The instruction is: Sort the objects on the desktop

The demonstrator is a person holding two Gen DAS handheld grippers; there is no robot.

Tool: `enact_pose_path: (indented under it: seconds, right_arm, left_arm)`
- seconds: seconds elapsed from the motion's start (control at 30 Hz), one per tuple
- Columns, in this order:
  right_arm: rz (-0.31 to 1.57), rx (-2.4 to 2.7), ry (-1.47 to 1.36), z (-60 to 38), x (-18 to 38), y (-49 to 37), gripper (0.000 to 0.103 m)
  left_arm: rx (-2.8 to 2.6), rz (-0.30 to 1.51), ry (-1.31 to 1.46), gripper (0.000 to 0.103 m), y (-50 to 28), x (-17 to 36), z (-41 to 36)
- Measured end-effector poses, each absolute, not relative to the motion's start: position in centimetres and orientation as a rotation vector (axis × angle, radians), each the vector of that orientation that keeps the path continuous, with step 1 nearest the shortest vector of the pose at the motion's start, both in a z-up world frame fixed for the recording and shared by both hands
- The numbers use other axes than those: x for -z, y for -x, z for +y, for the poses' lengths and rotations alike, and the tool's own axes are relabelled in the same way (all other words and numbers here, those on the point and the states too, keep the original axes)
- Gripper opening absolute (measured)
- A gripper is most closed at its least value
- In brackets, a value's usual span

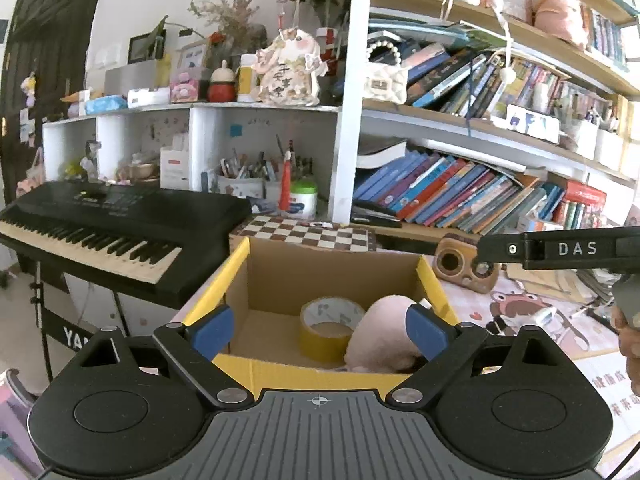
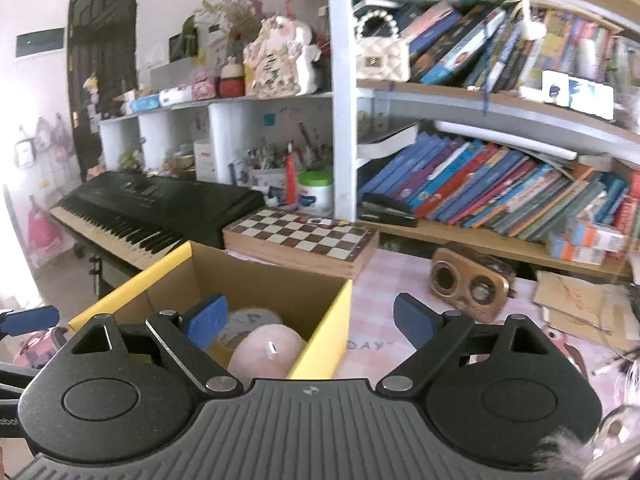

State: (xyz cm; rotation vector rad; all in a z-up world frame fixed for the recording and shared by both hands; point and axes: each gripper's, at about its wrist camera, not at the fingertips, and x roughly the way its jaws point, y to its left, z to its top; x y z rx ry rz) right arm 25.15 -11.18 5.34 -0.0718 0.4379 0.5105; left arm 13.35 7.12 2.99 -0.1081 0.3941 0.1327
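A: Hovering over the open yellow-edged cardboard box (image 1: 334, 280), the left tongs (image 1: 319, 330) stand wide apart, blue pads gripping nothing.

B: Contents of the box?

A: A roll of yellow adhesive tape (image 1: 330, 330) lies on the box floor; a soft pink rounded plush object (image 1: 382, 334) sits touching it on the right, its underside dark and indistinct, possibly a second item.

B: And the right tongs (image 2: 316, 322)?

A: Equally wide open and empty, straddling the box's right wall; one pad above the box, the other above the pink checked bench cloth (image 2: 384, 280).

B: Surroundings?

A: A brown-and-cream chessboard case (image 2: 300, 240) lies behind the box, a black electronic keyboard (image 2: 160, 208) to its left, a wooden speaker-shaped ornament (image 2: 468, 280) to the right.
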Motion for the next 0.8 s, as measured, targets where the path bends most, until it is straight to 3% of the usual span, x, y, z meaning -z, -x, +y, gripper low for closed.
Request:
enact_pose_path:
  seconds: [0.8]
  right_arm:
    - [0.436,-0.307,0.001,-15.3,-3.7,-14.2,0.09]
  left_arm:
    - [-0.08,0.369,0.098,0.1,-6.0,-3.4,6.4]
